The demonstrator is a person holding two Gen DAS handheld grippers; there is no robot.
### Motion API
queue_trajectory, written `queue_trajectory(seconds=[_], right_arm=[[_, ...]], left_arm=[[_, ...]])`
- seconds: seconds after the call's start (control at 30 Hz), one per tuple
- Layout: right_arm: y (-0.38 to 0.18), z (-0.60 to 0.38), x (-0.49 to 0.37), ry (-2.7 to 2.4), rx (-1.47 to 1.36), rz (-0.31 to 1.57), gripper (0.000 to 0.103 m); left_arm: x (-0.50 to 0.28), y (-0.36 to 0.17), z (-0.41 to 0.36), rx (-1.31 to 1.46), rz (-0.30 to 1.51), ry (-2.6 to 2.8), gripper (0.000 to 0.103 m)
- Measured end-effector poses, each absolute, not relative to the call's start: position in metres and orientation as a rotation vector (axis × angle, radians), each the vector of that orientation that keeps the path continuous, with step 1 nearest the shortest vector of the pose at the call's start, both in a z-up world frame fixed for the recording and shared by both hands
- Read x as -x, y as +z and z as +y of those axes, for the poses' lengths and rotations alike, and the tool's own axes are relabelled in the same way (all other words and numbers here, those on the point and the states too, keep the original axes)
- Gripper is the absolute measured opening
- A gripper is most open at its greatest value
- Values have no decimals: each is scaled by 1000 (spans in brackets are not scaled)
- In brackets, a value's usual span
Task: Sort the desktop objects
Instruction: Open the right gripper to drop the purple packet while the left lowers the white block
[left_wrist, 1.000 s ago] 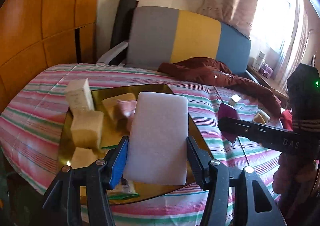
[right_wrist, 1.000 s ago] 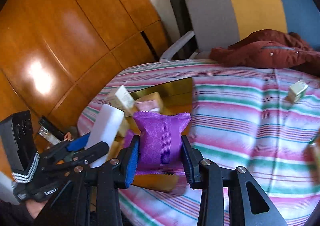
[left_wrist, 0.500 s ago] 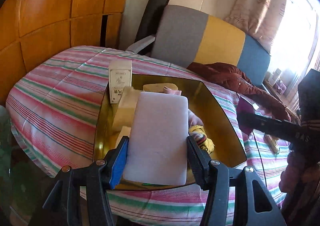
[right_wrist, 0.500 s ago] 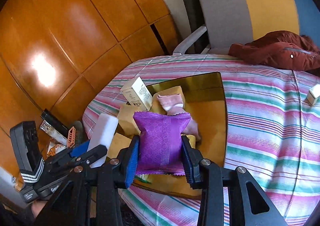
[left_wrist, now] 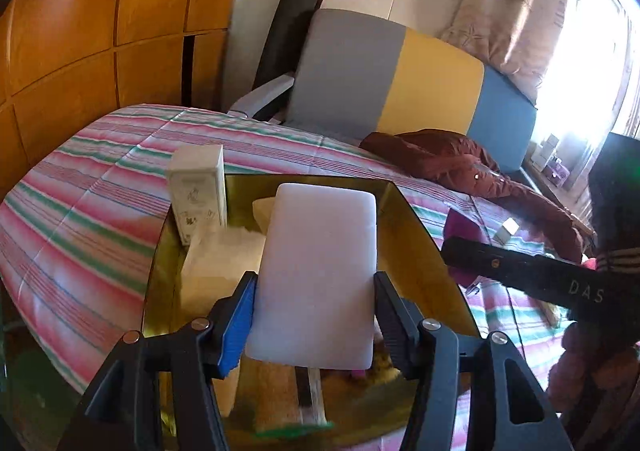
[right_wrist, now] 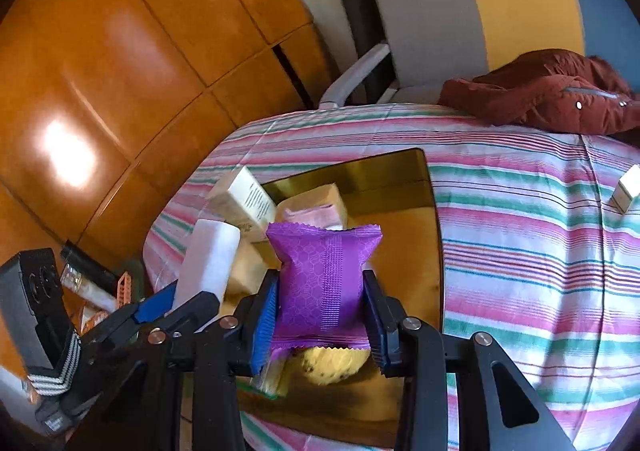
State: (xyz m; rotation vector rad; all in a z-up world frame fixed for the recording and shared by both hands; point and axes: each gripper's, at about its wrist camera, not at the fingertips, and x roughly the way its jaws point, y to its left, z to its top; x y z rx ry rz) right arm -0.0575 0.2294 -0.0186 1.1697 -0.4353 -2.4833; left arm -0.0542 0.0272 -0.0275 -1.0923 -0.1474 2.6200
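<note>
White rectangular foam block [left_wrist: 316,275]: being pinched between the jaws of the left gripper [left_wrist: 314,315], long axis running forward along the fingers, hanging over the near edge of the gold tray [left_wrist: 424,251] (already crowded with cartons). Purple crimped foil sachet [right_wrist: 324,283]: being squeezed by the right gripper [right_wrist: 320,315], hovering over the same tray's near edge, just right of the block.
</note>
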Motion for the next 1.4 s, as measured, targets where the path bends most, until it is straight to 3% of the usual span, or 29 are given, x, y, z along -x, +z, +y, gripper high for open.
queue_trajectory(seconds=[0.4,0.47,0.53,0.73,1.4], right_arm=[[-28,234,76,-2527,-1211,-488,46],[-31,234,73,-2530,-1222,-480,53],[-32,234,68,-2533,-1224,-475,61],[-30,235,51,-2574,-1218,-430,74],[-26,231,2,-2672,-1170,-305,85]], left_arm=[[68,-45,18,1197,-184,2605,60],[66,-46,19,1201,-162,2618,62],[66,-48,23,1216,-122,2617,72],[59,-44,27,1194,-118,2633,74],[13,-7,15,1069,-48,2726,77]])
